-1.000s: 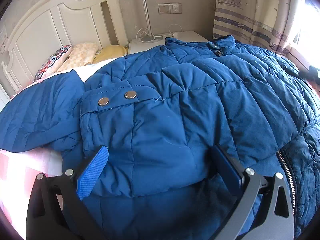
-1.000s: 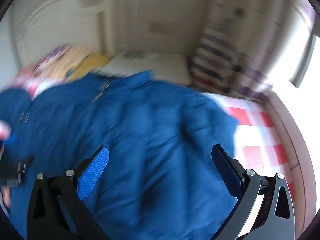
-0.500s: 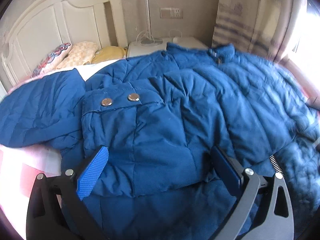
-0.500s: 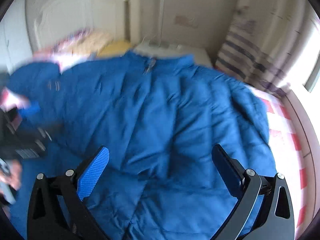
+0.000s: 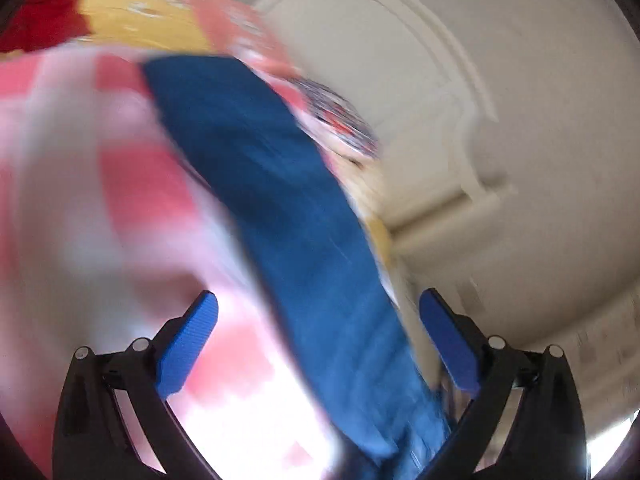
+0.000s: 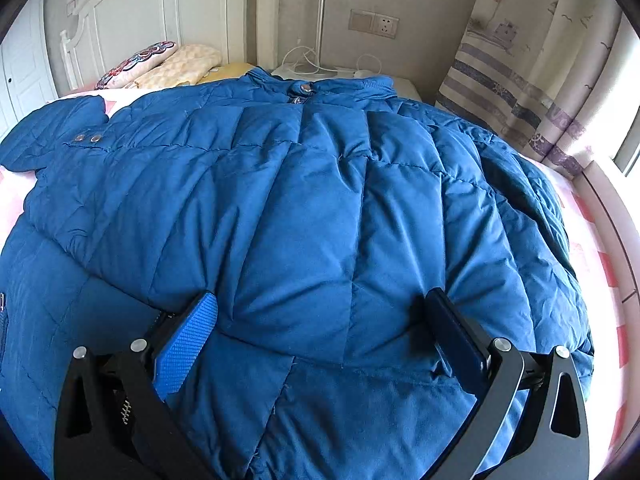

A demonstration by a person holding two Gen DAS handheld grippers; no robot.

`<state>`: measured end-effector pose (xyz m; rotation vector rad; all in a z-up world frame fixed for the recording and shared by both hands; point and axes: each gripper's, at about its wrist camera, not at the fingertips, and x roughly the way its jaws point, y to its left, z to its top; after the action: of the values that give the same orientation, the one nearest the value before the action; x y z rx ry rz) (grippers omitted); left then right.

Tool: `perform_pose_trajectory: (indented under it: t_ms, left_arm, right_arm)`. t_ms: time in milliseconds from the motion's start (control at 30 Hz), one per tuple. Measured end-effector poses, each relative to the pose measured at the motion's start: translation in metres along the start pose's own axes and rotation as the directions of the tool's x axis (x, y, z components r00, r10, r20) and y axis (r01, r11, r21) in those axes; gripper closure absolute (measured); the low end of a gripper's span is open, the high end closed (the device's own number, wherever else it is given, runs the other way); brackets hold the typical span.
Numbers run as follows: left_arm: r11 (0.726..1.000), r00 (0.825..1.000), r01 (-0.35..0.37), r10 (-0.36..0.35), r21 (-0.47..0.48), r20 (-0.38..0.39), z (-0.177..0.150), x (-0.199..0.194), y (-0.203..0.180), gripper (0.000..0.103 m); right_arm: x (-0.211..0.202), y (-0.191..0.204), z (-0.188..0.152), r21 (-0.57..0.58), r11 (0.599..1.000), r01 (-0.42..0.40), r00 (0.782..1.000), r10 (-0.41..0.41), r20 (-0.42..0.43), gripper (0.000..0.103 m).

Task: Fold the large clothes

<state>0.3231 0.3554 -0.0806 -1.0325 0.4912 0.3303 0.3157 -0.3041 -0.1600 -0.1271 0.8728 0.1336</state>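
A large blue quilted puffer jacket lies spread on the bed, collar toward the headboard, one sleeve folded across its front with two snap buttons at the cuff. My right gripper hangs open just above the jacket's middle, fingers straddling a fold without pinching it. The left wrist view is heavily blurred and tilted: a long blue strip of the jacket runs between the fingers of my open left gripper, over the pink checked sheet. Whether it touches the fingers I cannot tell.
The pink-and-white checked bedsheet shows at the right edge. Pillows rest against the white headboard. A white nightstand with cables stands behind the collar, and a striped curtain hangs at the right.
The left gripper has swung sharply away from the jacket front toward the sleeve and headboard, its view now blurred and rotated. The right gripper has settled over the jacket's middle.
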Motion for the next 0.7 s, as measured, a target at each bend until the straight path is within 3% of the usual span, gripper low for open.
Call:
perform_pose_trajectory:
  t_ms: [67, 133, 200, 233, 300, 400, 500, 533, 600, 700]
  left_arm:
    - [1.000, 1.000, -0.003, 0.002, -0.006, -0.020, 0.021, 0.011, 0.008, 0.010]
    - [1.000, 1.000, -0.014, 0.015, 0.019, -0.021, 0.039, 0.023, 0.012, 0.028]
    - [0.999, 0.998, 0.013, -0.011, 0.032, -0.064, 0.050, 0.038, 0.015, 0.091]
    - [1.000, 0.995, 0.026, -0.025, 0.008, -0.095, 0.051, 0.045, 0.019, 0.095]
    - [0.999, 0.997, 0.046, -0.046, 0.009, -0.054, 0.049, 0.033, 0.015, 0.099]
    - [0.977, 0.990, 0.120, -0.130, 0.177, 0.050, 0.017, -0.012, -0.040, 0.100]
    - [0.899, 0.963, 0.244, -0.269, 0.363, 0.019, -0.041, -0.054, -0.110, 0.100]
    - [0.839, 0.949, 0.293, -0.312, 0.459, -0.036, -0.073, -0.064, -0.143, 0.100]
    - [0.736, 0.925, 0.373, -0.346, 0.565, -0.159, -0.133, -0.070, -0.185, 0.099]
    - [0.600, 0.912, 0.411, -0.280, 0.687, -0.301, -0.230, -0.061, -0.230, 0.099]
  right_arm:
    - [0.001, -0.002, 0.000, 0.004, 1.000, -0.007, 1.000, 0.007, -0.002, 0.004]
    - [0.001, -0.003, 0.001, 0.007, 1.000, -0.011, 1.000, 0.011, -0.002, 0.004]
    - [0.001, -0.003, 0.001, 0.007, 1.000, -0.011, 1.000, 0.011, -0.001, 0.004]
    - [0.001, -0.003, 0.001, 0.007, 1.000, -0.011, 1.000, 0.011, 0.000, 0.004]
    - [0.001, -0.003, 0.002, 0.008, 1.000, -0.012, 1.000, 0.012, 0.004, 0.004]
    - [0.000, -0.003, 0.002, 0.008, 1.000, -0.010, 1.000, 0.010, 0.010, 0.004]
    - [0.000, -0.003, 0.001, 0.009, 1.000, -0.011, 1.000, 0.011, 0.010, 0.004]
    - [0.000, -0.003, 0.002, 0.010, 1.000, -0.012, 1.000, 0.012, 0.011, 0.004]
    - [0.000, -0.003, 0.001, 0.011, 1.000, -0.013, 1.000, 0.013, 0.011, 0.004]
    - [-0.001, -0.004, 0.002, 0.017, 1.000, -0.017, 1.000, 0.017, 0.016, 0.005]
